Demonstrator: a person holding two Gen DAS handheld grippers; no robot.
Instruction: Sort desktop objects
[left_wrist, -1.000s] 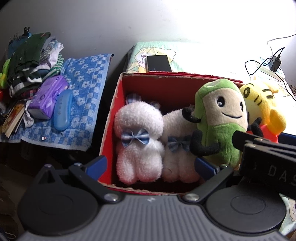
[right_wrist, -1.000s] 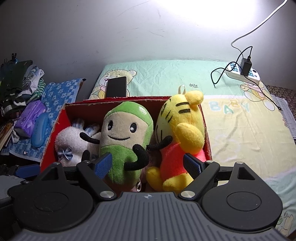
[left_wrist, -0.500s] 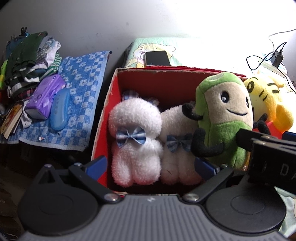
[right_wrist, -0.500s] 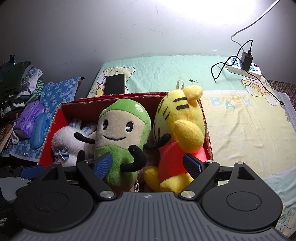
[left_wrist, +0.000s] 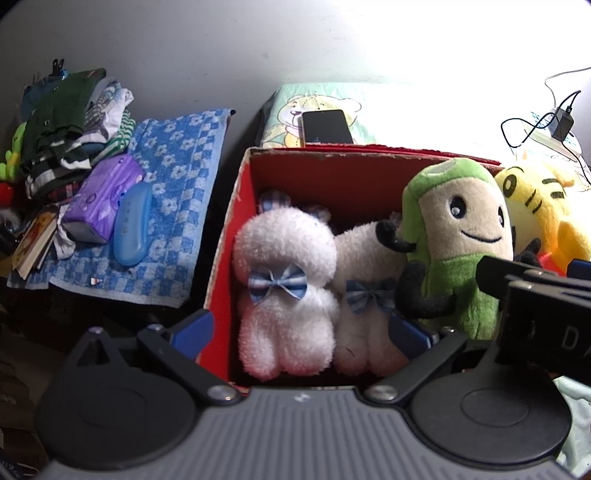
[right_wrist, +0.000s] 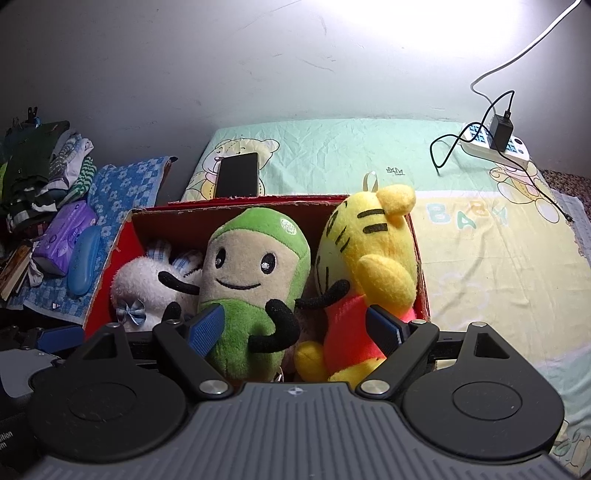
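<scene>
A red box (right_wrist: 421, 258) sits at the near edge of a bed covered by a pale green sheet (right_wrist: 351, 155) printed with bears. Four soft toys stand packed upright inside it. From the left wall: a white plush (left_wrist: 284, 280) with a blue checked bow, a second white plush (left_wrist: 364, 295) with a darker bow pressed against the first, a green plush (right_wrist: 251, 280) with a smiling face and black arms, and a yellow tiger plush (right_wrist: 369, 266) in a red top leaning on the right wall.

The left gripper (left_wrist: 303, 330) hovers just in front of the box's near edge, its blue-padded fingers spread wide and holding nothing; the two white toys show between them. The right gripper (right_wrist: 297, 326) is likewise wide open and empty, with the green toy and the tiger framed between its fingers. Whether its pads touch the toys cannot be told. Part of the right gripper's black body crosses the right side of the left wrist view.

Behind the box a dark phone (right_wrist: 236, 175) lies flat on the sheet. A white power strip (right_wrist: 495, 147) with a black charger plugged in rests at the far right. To the left, a blue checked towel (left_wrist: 173, 206) carries a purple packet (left_wrist: 101, 195), a blue case (left_wrist: 133, 223) and a pile of folded clothes (left_wrist: 70, 122).
</scene>
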